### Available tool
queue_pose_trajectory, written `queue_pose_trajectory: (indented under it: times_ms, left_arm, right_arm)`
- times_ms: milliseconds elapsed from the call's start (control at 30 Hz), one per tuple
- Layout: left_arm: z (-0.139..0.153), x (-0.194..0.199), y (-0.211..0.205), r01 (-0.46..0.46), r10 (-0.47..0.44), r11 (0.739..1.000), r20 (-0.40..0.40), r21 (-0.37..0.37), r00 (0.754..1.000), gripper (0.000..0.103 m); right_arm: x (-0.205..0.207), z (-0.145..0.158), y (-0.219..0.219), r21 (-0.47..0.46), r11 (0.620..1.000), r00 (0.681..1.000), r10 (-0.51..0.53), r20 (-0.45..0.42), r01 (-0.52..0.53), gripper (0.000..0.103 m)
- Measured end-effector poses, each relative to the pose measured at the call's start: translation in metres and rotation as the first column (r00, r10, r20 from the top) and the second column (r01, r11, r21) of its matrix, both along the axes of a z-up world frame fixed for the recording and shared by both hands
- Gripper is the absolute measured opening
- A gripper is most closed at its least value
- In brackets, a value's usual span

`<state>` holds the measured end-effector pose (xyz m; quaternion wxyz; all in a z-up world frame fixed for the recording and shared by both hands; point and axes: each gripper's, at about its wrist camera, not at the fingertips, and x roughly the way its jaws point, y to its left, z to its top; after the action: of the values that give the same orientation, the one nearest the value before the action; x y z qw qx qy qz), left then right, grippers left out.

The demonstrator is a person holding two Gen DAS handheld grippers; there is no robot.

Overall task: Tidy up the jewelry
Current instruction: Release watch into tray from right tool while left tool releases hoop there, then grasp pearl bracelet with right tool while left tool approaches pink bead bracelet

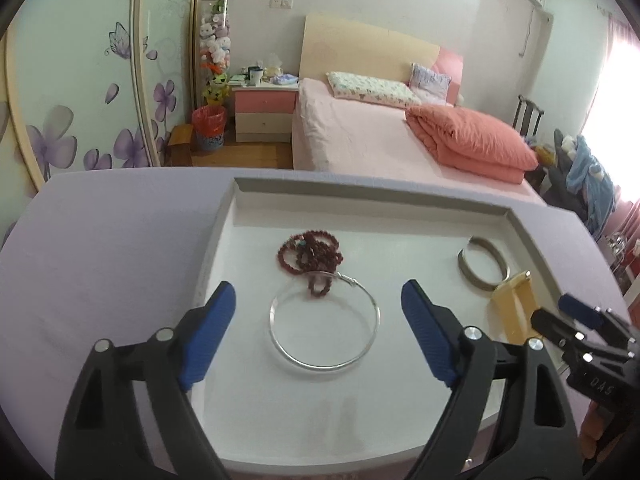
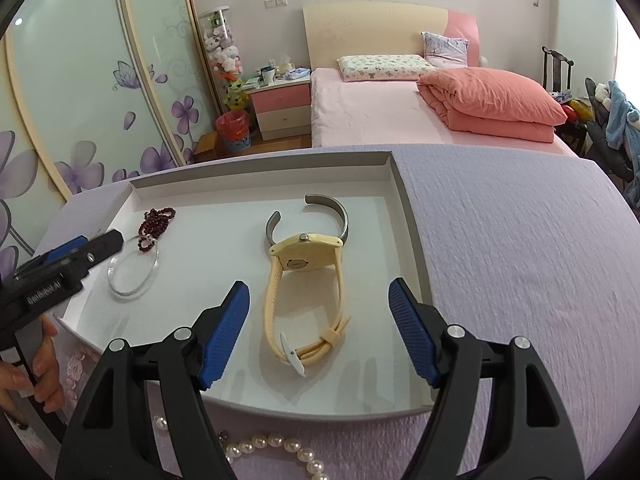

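A white tray (image 1: 224, 240) (image 2: 404, 216) lies on a lilac cloth. In it are a dark red bead string (image 1: 310, 254) (image 2: 154, 222), a clear glass bangle (image 1: 325, 365) (image 2: 120, 291), a grey metal cuff (image 1: 466, 272) (image 2: 344, 212) and a yellow watch (image 2: 304, 256) (image 1: 514, 308). My left gripper (image 1: 318, 300) (image 2: 100, 242) is open above the bangle, empty. My right gripper (image 2: 318, 298) (image 1: 550, 316) is open over the watch strap, empty. A pearl necklace (image 2: 276, 446) lies on the cloth in front of the tray.
The lilac cloth (image 2: 520, 260) stretches to the right of the tray. Behind the table stand a pink bed (image 1: 360, 132), a bedside cabinet (image 1: 264, 110), a red bin (image 1: 209, 126) and a flower-patterned wardrobe (image 1: 80, 80).
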<state>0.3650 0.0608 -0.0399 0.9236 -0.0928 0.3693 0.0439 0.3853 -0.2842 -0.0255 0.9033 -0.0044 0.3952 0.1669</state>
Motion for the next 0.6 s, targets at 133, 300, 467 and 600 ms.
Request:
queue_pose_trajectory:
  times_ms: [133,300,467,600]
  left_arm:
    - [0.014,-0.015,0.009,-0.02,0.021,1.0,0.034,-0.012,0.999,0.085]
    - [0.031,-0.049,0.02,-0.048,0.048,0.999,0.081,0.0,0.996,0.085]
    - [0.042,-0.093,0.029,-0.065,0.061,0.998,0.121,0.027,0.991,0.087]
    - [0.044,-0.13,0.033,-0.076,0.067,0.995,0.145,0.058,0.987,0.088]
  right_arm:
    - [-0.008,0.005,-0.005,0.011,1.0,1.0,-0.006,0.009,0.006,0.072]
    - [-0.024,0.012,-0.013,0.02,1.0,0.999,-0.014,0.029,0.014,0.072]
    - [-0.046,0.013,-0.02,0.035,0.999,0.999,-0.019,0.029,0.018,0.072]
    - [-0.065,0.005,-0.021,0.023,1.0,1.0,-0.005,0.01,0.005,0.068]
